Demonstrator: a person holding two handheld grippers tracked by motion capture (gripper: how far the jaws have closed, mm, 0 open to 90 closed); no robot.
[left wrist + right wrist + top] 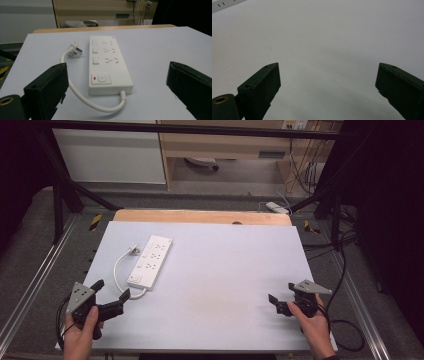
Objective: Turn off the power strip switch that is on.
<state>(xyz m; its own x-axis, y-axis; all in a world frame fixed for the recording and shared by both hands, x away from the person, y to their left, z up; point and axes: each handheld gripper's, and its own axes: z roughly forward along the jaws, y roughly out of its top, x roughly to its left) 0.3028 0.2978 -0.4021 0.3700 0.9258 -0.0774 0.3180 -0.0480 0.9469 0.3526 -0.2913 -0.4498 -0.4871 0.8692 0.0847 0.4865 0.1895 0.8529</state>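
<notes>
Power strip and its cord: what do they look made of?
Power strip: likely hard white plastic, smooth with a slight sheen, moulded edges and flush switches. Cord: probably rubbery or PVC sheathing, matte white, since it bends in a soft loop to the plug, whose prongs look metallic.

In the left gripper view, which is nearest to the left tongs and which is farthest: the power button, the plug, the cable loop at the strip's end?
1. Cable loop: nearest, it curves on the table just ahead, between the open left tongs.
2. Power button: next, on the power strip's near end.
3. Plug: farthest, lying left of the strip's far half.
</notes>
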